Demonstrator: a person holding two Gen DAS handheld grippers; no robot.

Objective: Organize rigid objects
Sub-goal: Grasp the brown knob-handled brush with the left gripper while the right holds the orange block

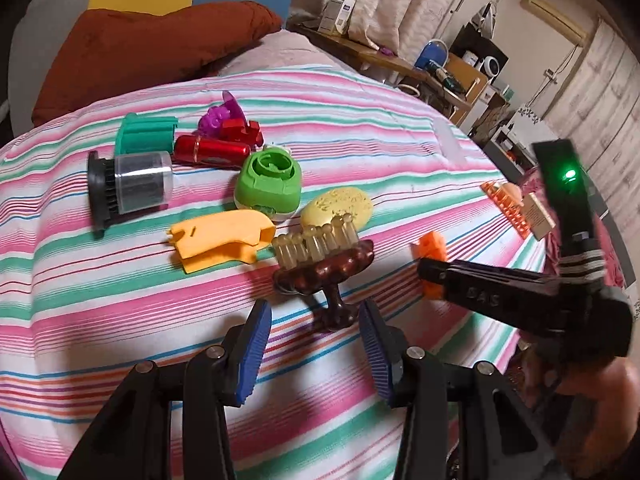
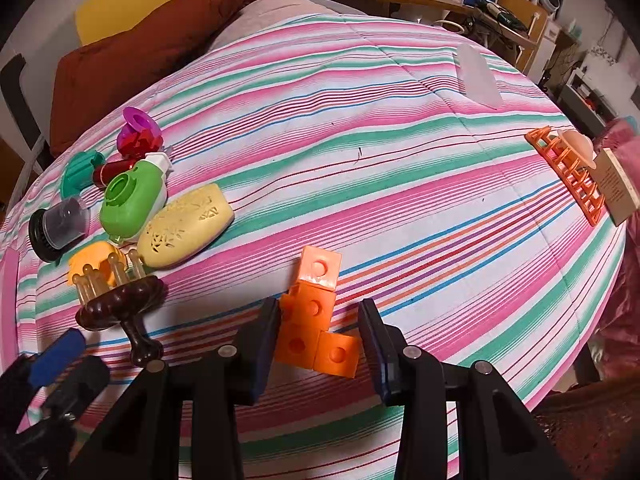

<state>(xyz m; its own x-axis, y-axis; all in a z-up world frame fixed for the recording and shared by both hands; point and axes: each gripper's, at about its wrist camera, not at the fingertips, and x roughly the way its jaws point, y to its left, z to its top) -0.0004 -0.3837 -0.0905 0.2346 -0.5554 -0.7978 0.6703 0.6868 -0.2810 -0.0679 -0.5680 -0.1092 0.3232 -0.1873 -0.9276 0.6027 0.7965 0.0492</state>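
Left wrist view: the left gripper (image 1: 316, 344) hangs open, nothing between its pads, over the brown massager (image 1: 324, 268) on the striped bed (image 1: 360, 128); closing on its handle looks next.

Right wrist view: the right gripper (image 2: 320, 344) clamps the orange block cluster (image 2: 316, 320), probably bound for the pile beside the yellow soap case (image 2: 186, 226).
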